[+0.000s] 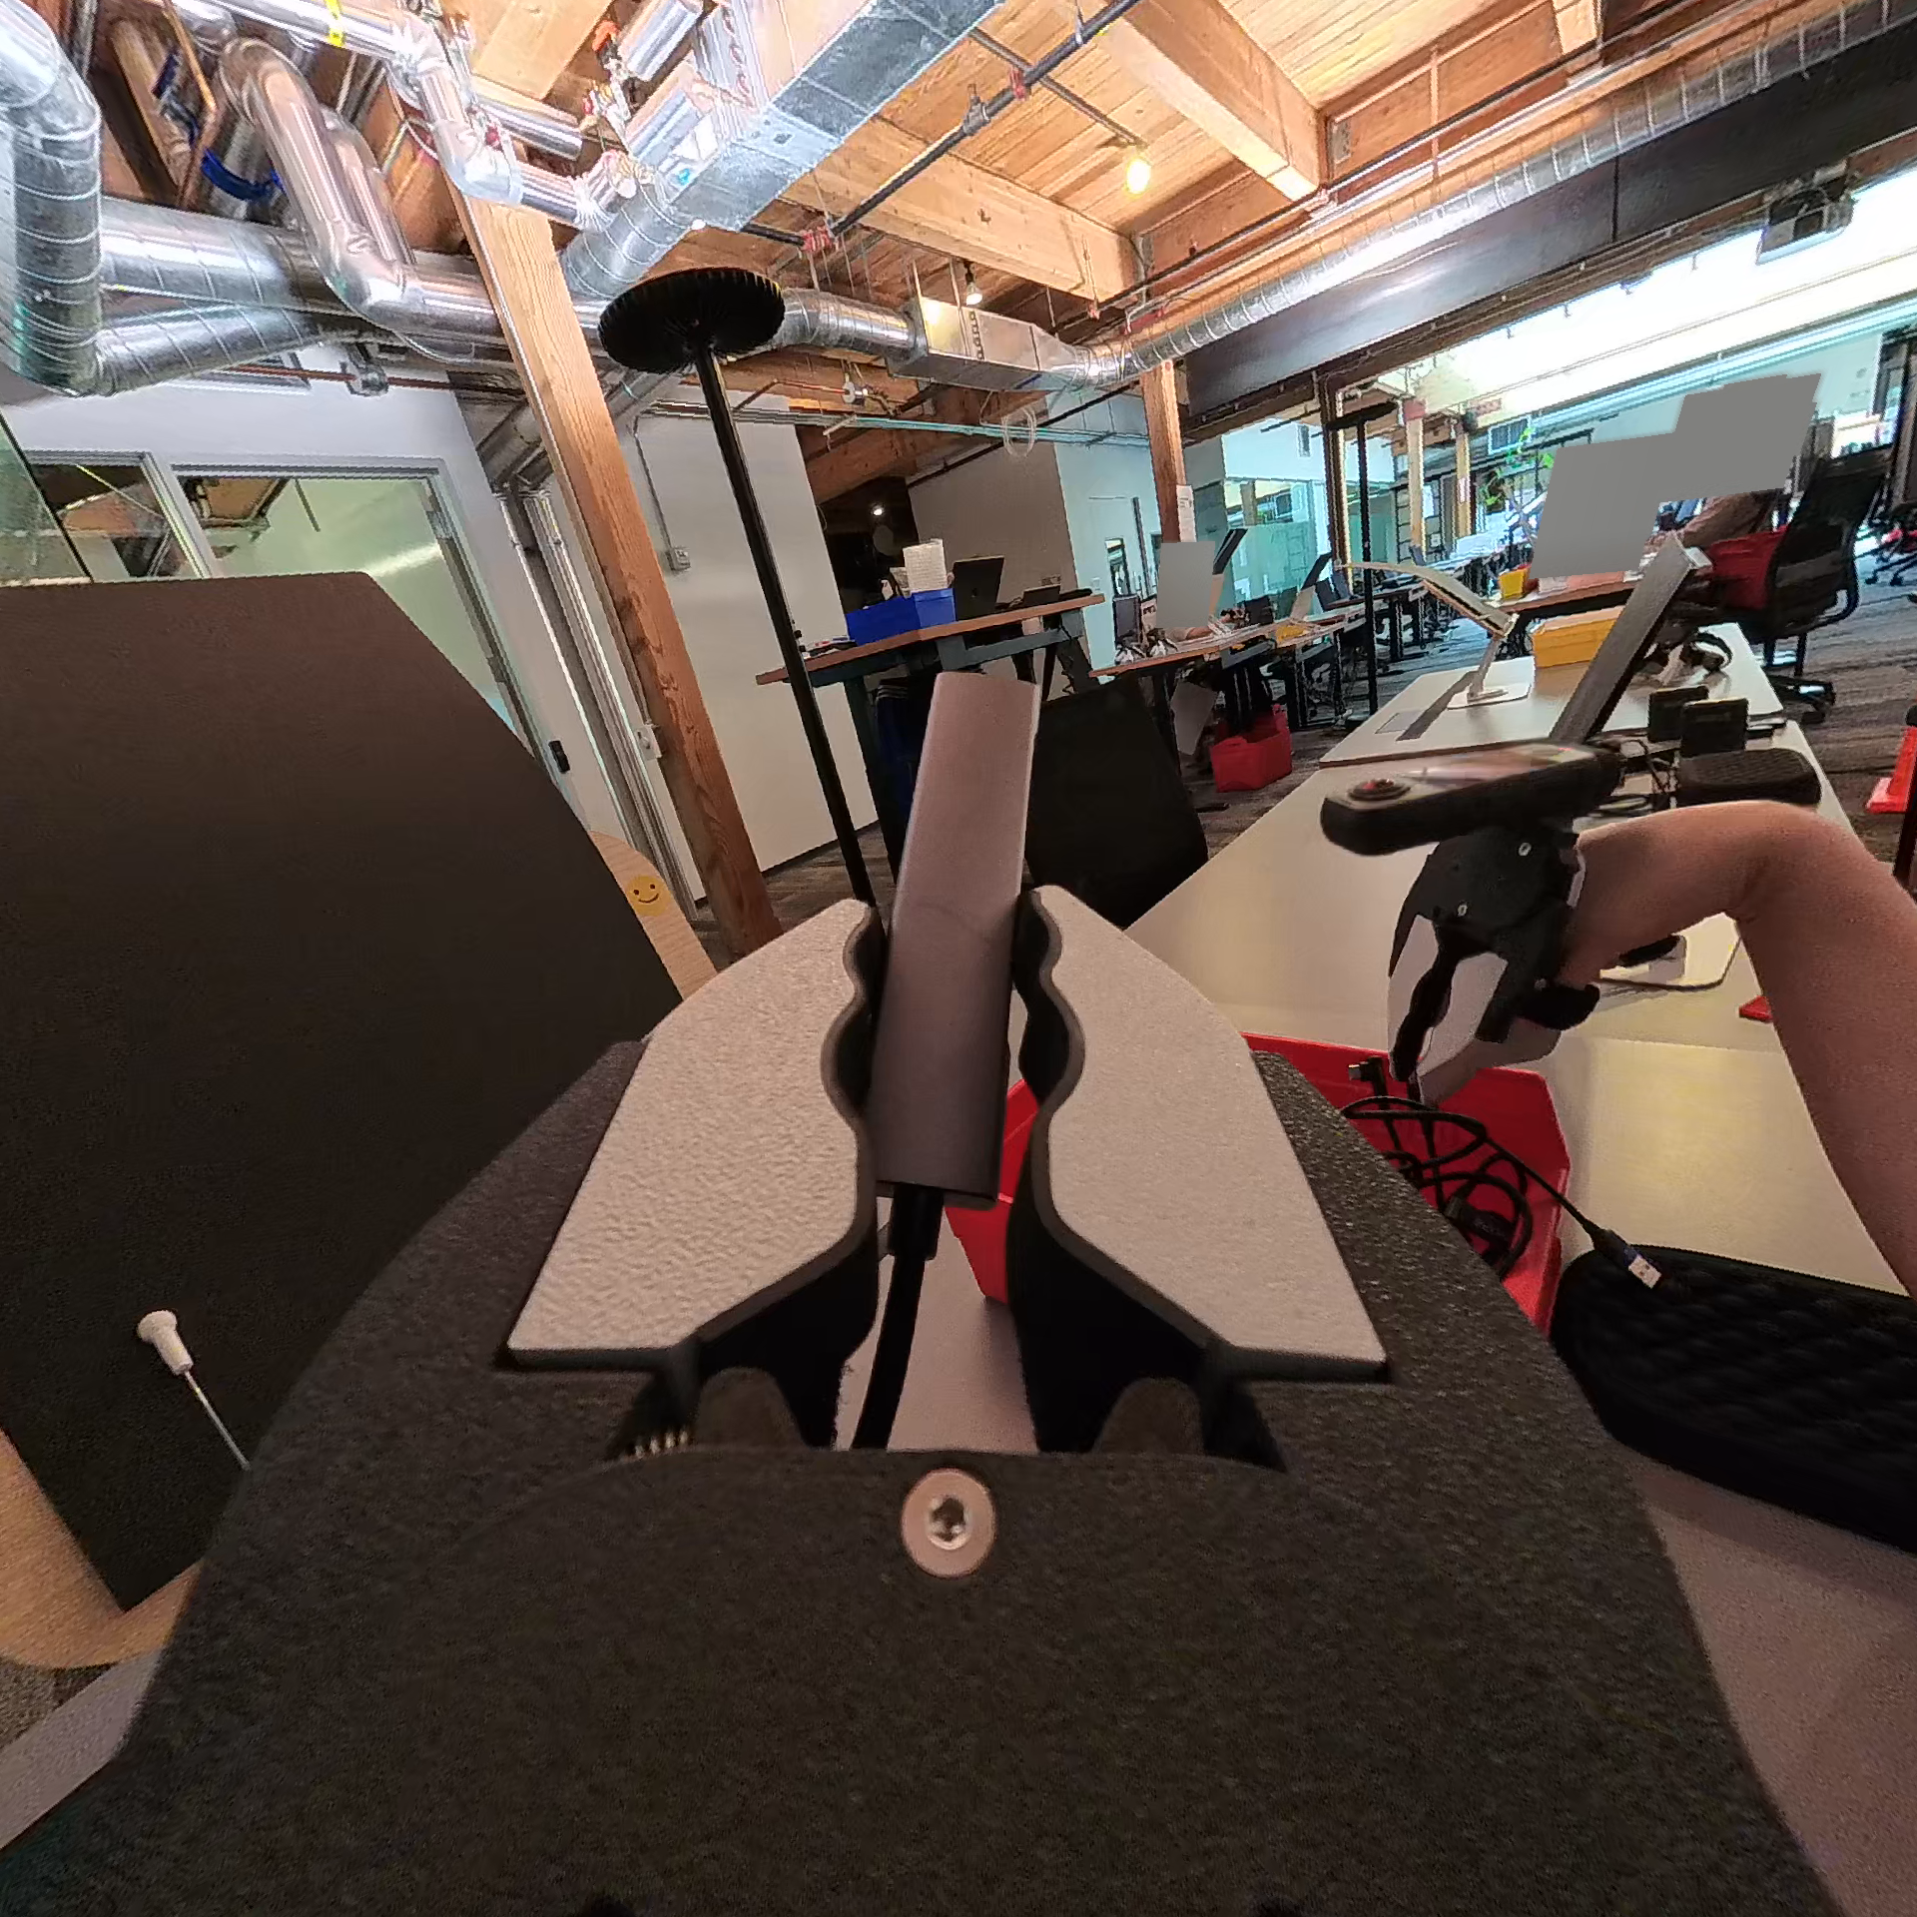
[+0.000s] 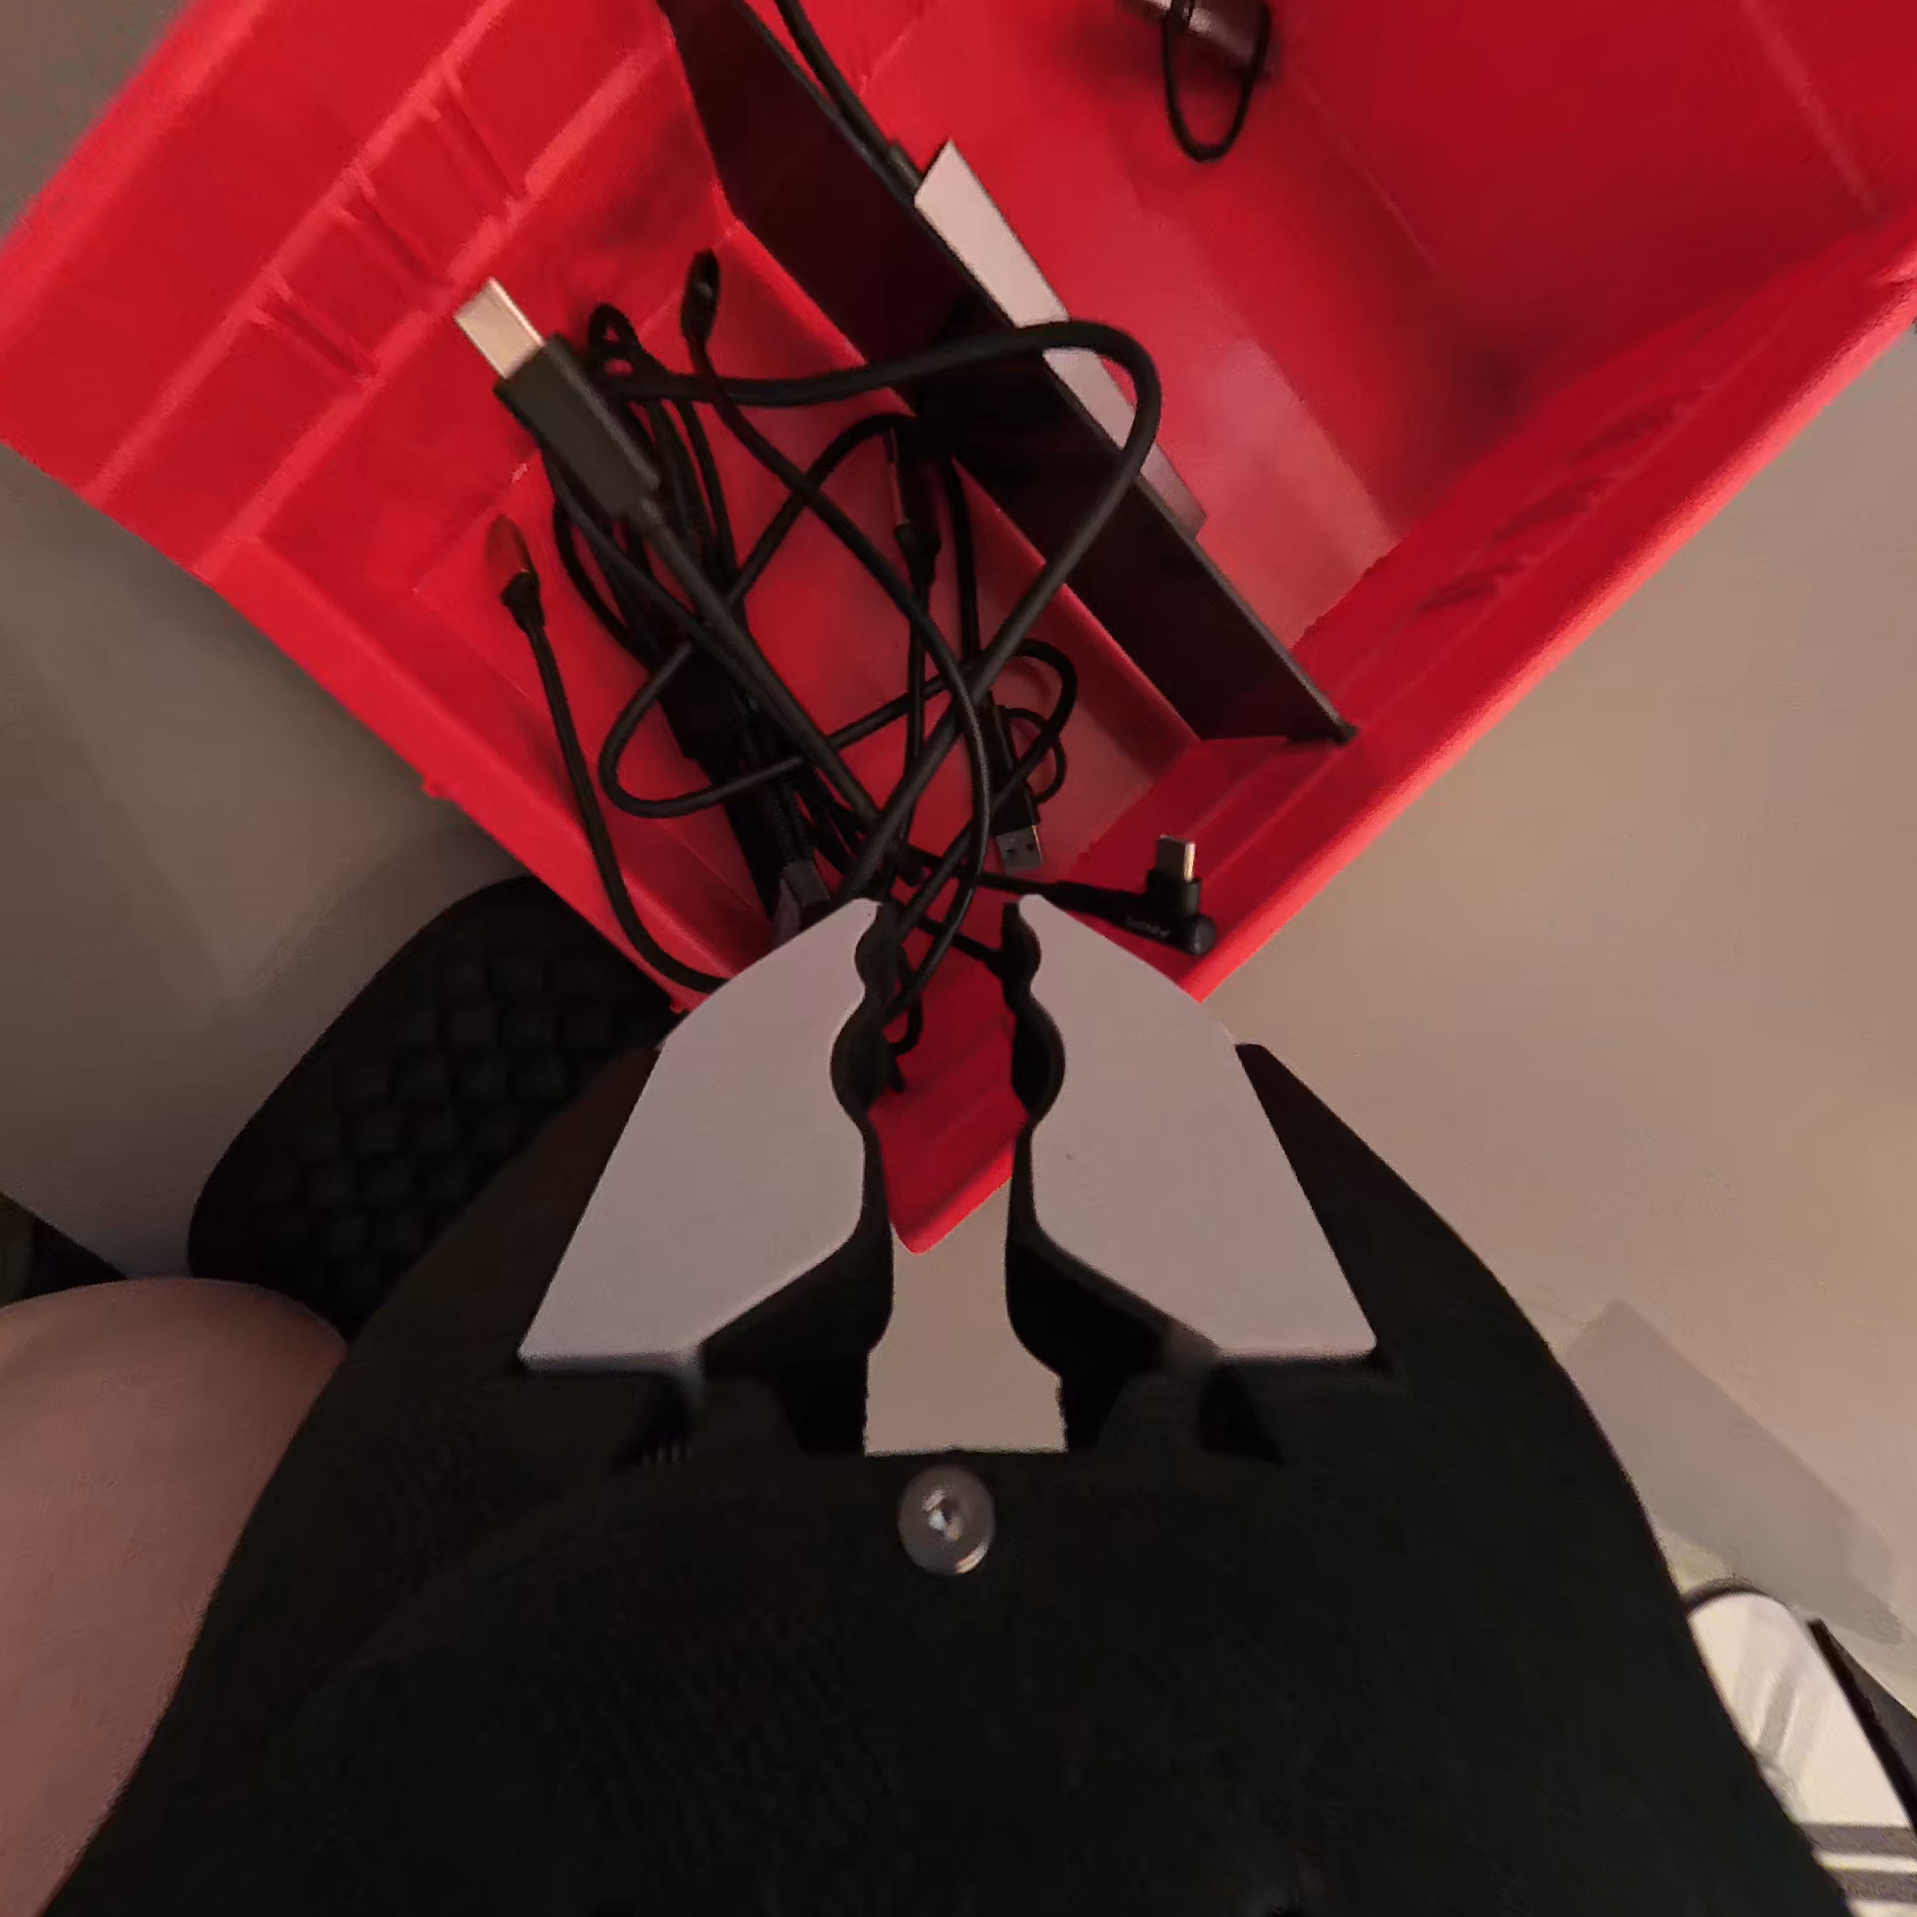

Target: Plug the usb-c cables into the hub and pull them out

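Observation:
My left gripper (image 1: 944,923) is shut on a long grey hub (image 1: 960,830) and holds it upright in the air; the hub's black lead (image 1: 897,1317) hangs down between the fingers. A red bin (image 1: 1520,1126) stands on the white table to the right. My right gripper (image 2: 939,918) is open, with its tips just over a tangle of black cables (image 2: 830,622) in the bin (image 2: 311,259); some strands lie between the fingers. A right-angle USB-C plug (image 2: 1177,882) lies just right of the tips. A bigger flat plug (image 2: 508,332) points away from me.
A dark divider plate (image 2: 1037,436) splits the bin; another cable (image 2: 1203,73) lies in the far part. A black mesh pad (image 1: 1743,1380) sits beside the bin on the table (image 1: 1712,1141). A black panel (image 1: 259,985) stands at my left. A person's arm (image 1: 1815,934) holds the right gripper (image 1: 1426,1074). Spacing between my two grippers at the tips: around 40 cm.

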A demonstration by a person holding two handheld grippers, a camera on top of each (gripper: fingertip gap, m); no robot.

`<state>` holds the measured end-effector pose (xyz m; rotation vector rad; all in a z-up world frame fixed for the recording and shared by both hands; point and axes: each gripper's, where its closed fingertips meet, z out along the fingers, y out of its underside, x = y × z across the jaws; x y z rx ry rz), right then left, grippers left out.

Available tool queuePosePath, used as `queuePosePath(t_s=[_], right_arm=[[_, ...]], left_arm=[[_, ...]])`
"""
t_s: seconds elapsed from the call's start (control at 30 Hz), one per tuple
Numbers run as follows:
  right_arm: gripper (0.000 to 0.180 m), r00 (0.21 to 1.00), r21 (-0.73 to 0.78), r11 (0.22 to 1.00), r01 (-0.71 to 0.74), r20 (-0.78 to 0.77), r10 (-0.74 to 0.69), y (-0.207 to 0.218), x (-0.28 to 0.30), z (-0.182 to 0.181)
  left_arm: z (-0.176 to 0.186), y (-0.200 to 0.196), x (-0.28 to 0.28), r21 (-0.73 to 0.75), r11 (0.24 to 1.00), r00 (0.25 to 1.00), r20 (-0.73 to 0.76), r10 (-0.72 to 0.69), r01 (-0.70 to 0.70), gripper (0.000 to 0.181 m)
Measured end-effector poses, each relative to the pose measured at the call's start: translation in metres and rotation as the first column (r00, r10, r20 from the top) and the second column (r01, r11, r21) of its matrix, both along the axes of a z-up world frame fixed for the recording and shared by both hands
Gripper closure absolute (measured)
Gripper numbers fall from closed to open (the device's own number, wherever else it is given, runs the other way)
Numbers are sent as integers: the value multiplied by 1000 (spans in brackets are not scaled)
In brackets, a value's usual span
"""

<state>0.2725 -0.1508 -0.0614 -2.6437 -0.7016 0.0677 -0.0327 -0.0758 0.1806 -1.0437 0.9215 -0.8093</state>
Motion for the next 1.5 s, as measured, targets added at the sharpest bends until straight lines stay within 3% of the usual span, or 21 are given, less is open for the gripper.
queuePosePath(t_s=[0.07,0.2,0.27,0.4,0.5,0.6,0.9,1.07,1.2,1.27,1.43,1.5], right_arm=[[158,1000,-62,998,13,12,-12,-3,4,-11],[174,1000,-166,986,-1,14,3,-5,7,-25],[174,1000,-92,996,6,28,-4,5,8,-13],[175,988,161,978,-130,104,114,32,-11,24],[175,972,232,948,-218,138,190,48,-29,33],[175,960,188,948,-256,163,227,54,-29,19],[173,988,19,988,-151,30,150,26,2,-19],[177,989,152,978,-142,55,135,39,5,0],[178,980,128,974,-188,91,177,40,1,-5],[177,988,97,985,-142,81,134,40,3,-7],[156,994,104,992,-65,100,54,37,11,0],[155,993,75,996,-49,109,41,33,12,-5]], left_arm=[[0,0,0,0,1000,1000,0,-1,1,157],[0,0,1,1,1000,1000,-3,3,-3,158],[-1,1,1,-1,1000,1000,-2,2,-2,157],[-1,2,0,-5,1000,1000,3,2,-2,157],[-1,3,1,-5,1000,1000,1,3,-3,158],[-1,2,1,-3,1000,1000,0,2,-2,157],[-2,5,-1,-15,1000,1000,6,-7,7,158],[-5,6,3,-21,1000,1000,-7,-15,15,157],[-7,6,4,-25,1000,1000,-10,-17,16,157],[-7,7,4,-26,1000,1000,-17,-15,14,157],[-6,5,3,-22,1000,1000,-11,-15,14,157],[-6,5,3,-20,1000,1000,-10,-14,14,158]])
